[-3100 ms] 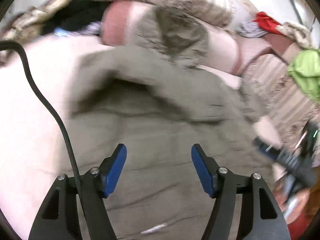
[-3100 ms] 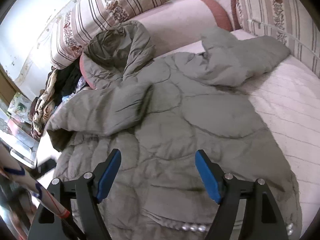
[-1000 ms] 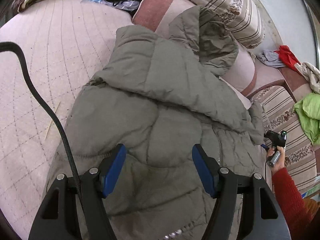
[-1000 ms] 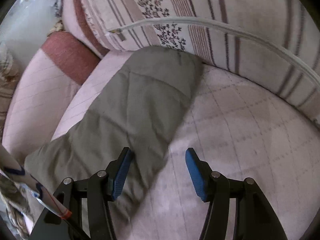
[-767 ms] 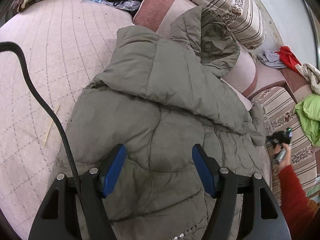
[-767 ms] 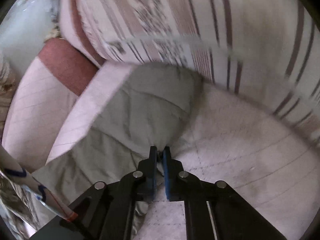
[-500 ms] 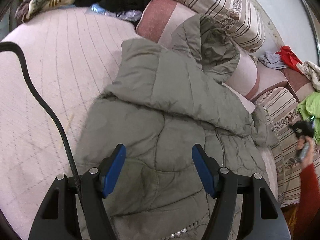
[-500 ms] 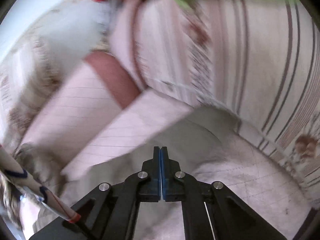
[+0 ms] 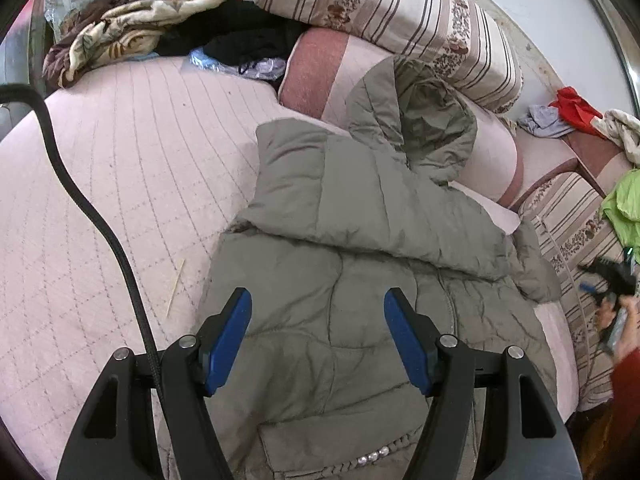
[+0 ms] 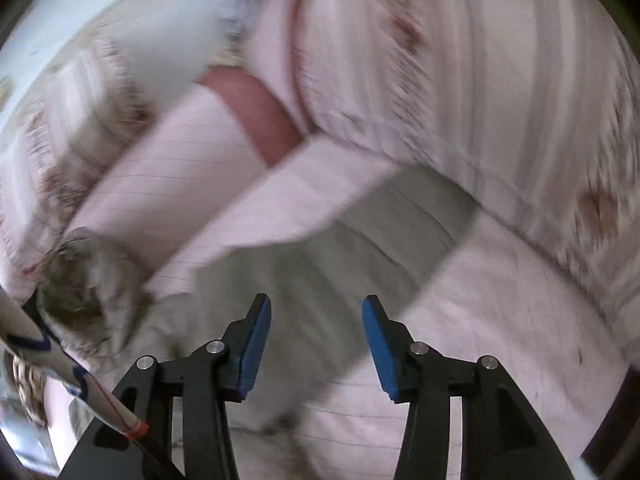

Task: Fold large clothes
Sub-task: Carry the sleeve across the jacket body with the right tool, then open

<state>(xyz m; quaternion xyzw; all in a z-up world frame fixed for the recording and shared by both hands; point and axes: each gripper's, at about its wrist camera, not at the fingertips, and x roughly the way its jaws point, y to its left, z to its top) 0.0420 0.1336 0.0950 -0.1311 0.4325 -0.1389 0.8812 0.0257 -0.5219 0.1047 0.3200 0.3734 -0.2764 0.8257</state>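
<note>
Here the left tool point(image 9: 318, 336) gapes empty above the grey jacket point(image 9: 360, 248), while the right tool point(image 10: 317, 344) is opening, empty.

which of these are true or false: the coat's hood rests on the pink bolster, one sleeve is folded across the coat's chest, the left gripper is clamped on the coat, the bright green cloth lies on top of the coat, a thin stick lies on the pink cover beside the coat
1. The hood rests on the pink bolster. True.
2. One sleeve is folded across the chest of the coat. True.
3. The left gripper is clamped on the coat. False: its jaws stand apart above the coat, with nothing between them.
4. The bright green cloth lies on top of the coat. False: it sits off to the right on the striped cushion, apart from the coat.
5. A thin stick lies on the pink cover beside the coat. True.
</note>
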